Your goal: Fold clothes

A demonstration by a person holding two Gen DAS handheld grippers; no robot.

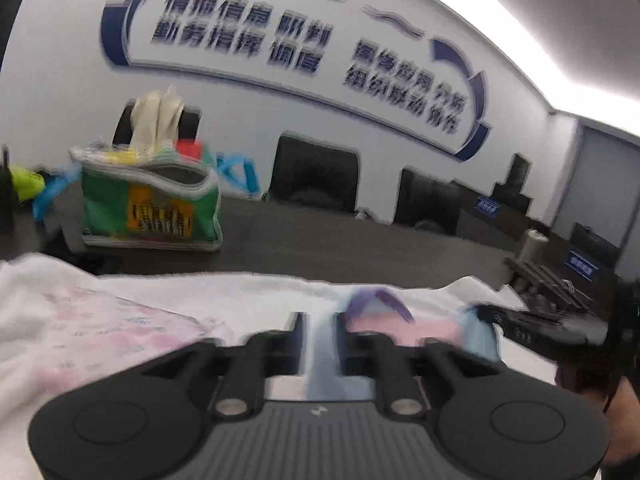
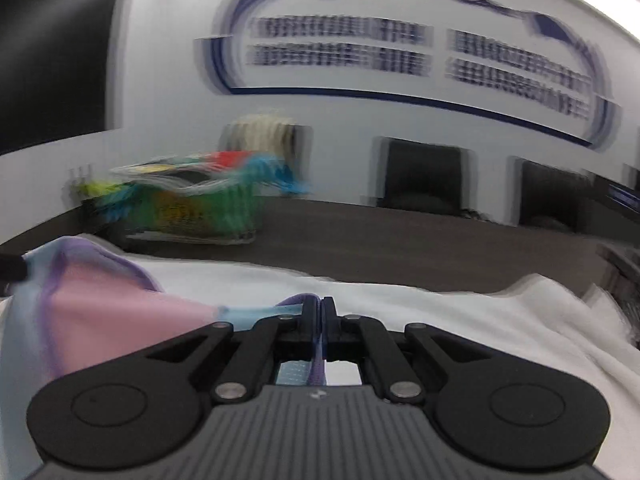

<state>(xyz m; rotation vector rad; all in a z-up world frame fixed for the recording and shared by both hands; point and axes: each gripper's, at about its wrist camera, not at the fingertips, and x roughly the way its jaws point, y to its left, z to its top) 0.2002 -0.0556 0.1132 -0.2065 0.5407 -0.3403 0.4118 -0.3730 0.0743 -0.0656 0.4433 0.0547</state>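
Right gripper [image 2: 322, 312] pinched tight on pink-and-blue garment [image 2: 120, 320]. Left gripper [image 1: 320, 328] partly open around its blue edge, maybe not touching. Green bag [image 1: 152, 204] behind garment.

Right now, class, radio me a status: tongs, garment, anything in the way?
Right tongs shut on garment. Left tongs open, garment fabric between fingers. Green bag stands beyond on table, clear of the work.

Pastel pink, blue and purple-trimmed garment [image 2: 120, 316], lifted and draped above white cloth [image 2: 440, 304]
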